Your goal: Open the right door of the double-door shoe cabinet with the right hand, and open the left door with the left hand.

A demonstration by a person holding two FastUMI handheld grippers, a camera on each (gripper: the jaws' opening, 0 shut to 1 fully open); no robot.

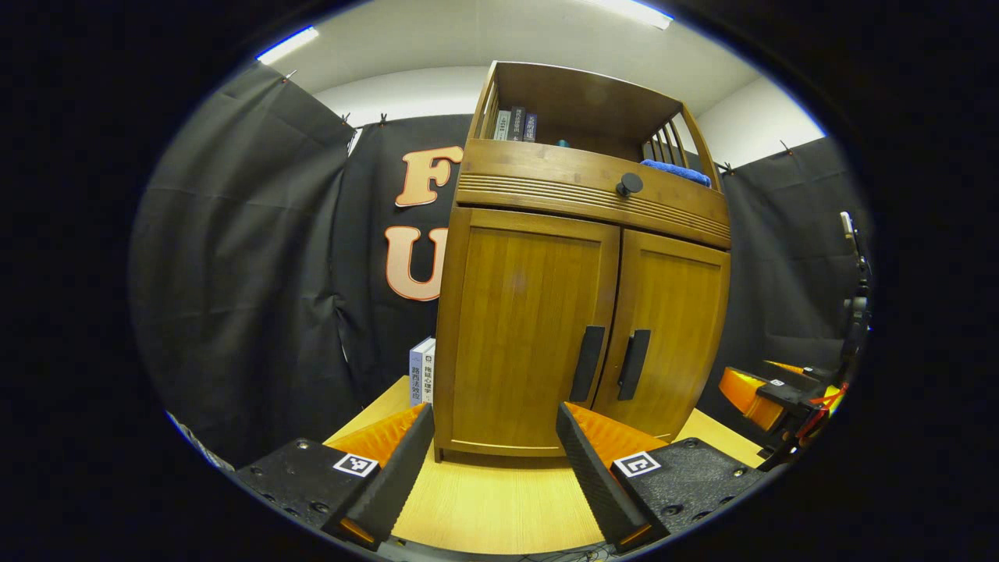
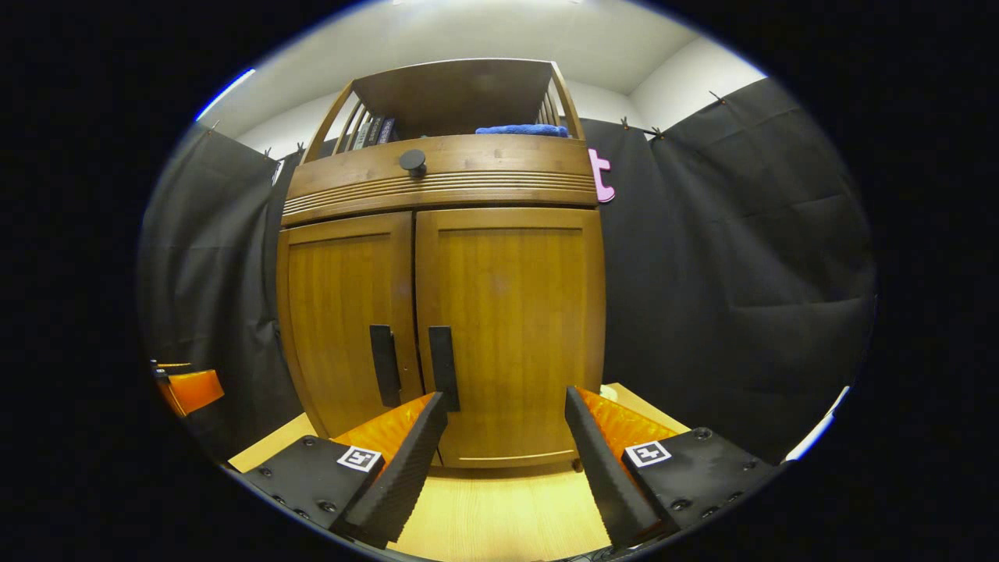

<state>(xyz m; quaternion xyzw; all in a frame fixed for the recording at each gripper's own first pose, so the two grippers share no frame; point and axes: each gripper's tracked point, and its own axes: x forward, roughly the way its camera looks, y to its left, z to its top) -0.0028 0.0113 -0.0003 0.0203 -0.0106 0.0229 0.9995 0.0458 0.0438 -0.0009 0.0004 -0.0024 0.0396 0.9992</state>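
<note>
Cabinet [image 1: 577,312] stands at the far side of the table [image 1: 499,499], both doors shut. Left door [image 1: 523,336] and right door [image 2: 507,328] closed flush; handles [image 2: 442,367] side by side at the centre seam. Left gripper [image 1: 495,460] spread wide, holding nothing, near the left door. Right gripper [image 2: 507,460] likewise wide and empty, short of the right door's handle. Nothing done yet; both pulls remain.

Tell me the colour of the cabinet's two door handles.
Black. The door handles show best in the right gripper view.
</note>
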